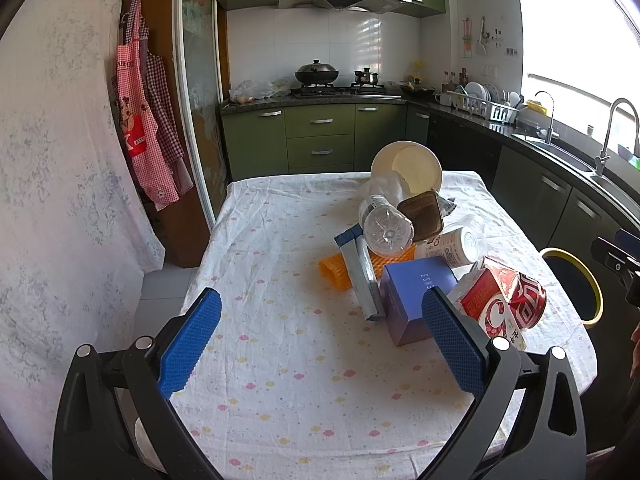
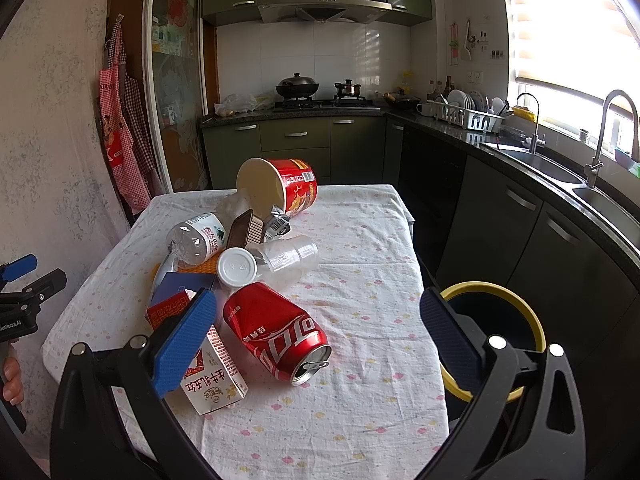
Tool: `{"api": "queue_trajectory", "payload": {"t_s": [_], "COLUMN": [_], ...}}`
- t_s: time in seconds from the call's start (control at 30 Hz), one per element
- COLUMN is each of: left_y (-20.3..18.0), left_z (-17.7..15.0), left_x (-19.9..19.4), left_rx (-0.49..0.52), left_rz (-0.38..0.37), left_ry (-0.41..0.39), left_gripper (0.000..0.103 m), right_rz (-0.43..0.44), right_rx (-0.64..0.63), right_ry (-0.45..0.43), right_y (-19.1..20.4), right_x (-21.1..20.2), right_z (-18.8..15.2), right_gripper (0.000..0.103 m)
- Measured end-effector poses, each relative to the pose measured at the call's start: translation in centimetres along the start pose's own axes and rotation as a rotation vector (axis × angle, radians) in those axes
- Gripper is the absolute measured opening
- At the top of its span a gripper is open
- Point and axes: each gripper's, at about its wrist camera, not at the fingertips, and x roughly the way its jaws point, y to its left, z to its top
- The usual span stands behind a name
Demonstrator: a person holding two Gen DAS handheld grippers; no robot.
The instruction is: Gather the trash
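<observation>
A pile of trash lies on the cloth-covered table (image 1: 280, 360). It holds a red soda can (image 2: 276, 332) on its side, a red-and-white milk carton (image 2: 216, 376), a blue box (image 1: 416, 300), a clear bottle (image 1: 386, 224), a white bottle (image 2: 236, 266), stacked clear cups (image 2: 292, 260), a brown tray (image 1: 424, 216), orange mesh (image 1: 340, 272) and a tipped noodle cup (image 2: 292, 188). My left gripper (image 1: 320, 320) hangs open above the near-left cloth, its right finger by the blue box. My right gripper (image 2: 316, 320) is open above the can and holds nothing.
A black bin with a yellow rim (image 2: 472, 288) stands off the table's right side, beside dark cabinets. The sink and tap (image 2: 608, 128) are on the right counter and a stove (image 1: 340, 88) is at the back. Aprons (image 1: 140, 120) hang on the left wall.
</observation>
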Motion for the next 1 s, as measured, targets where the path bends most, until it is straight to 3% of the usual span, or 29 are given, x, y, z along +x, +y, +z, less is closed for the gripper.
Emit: {"api": "queue_trajectory", "payload": {"t_s": [0.33, 0.57, 0.87, 1.0], "left_y": [0.0, 0.7, 1.7, 2.1], "left_z": [-0.2, 1.1, 5.8, 8.4], "left_x": [0.7, 2.7, 9.0, 13.1], "left_rx": [0.01, 0.009, 0.032, 0.028], "left_rz": [0.0, 0.022, 0.096, 0.128], "left_ry": [0.017, 0.018, -0.014, -0.028], "left_gripper": [0.099, 0.099, 0.099, 0.099], "right_rz": [0.001, -0.003, -0.013, -0.02], "right_rx": [0.009, -0.036, -0.208, -0.3], "right_ry": [0.004, -0.05, -0.031, 0.005], "right_y": [-0.1, 0.6, 3.1, 5.1], "right_x": [0.2, 1.4, 7.9, 12.7], "right_z": [-0.3, 1.1, 7.1, 9.6], "right_gripper": [0.097, 0.097, 0.097, 0.097]}}
